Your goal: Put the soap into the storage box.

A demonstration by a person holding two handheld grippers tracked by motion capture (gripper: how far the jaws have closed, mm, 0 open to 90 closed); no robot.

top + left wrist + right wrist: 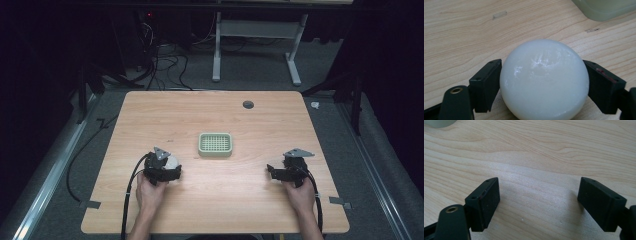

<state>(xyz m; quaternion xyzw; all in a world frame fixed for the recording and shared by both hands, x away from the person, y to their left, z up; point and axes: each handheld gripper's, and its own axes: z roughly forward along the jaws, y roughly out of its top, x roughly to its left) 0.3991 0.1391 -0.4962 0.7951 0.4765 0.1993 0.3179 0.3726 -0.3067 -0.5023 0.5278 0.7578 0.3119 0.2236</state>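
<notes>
A round white bar of soap (544, 80) sits between the jaws of my left gripper (543, 83), and both jaws press against its sides just above the wooden table. From above, the left gripper (176, 171) is at the table's near left, with the soap (173, 162) partly hidden under it. A pale green soap dish (215, 144) with a gridded top stands at the table's middle; its corner (604, 8) shows in the left gripper view. My right gripper (270, 170) rests at the near right, open, with bare wood between its jaws (537, 203).
The wooden table (215, 115) has a dark round grommet (248, 104) near its far edge. Cables trail from both grippers off the near edge. Beyond the table are a white desk frame (255, 45) and cables on grey carpet.
</notes>
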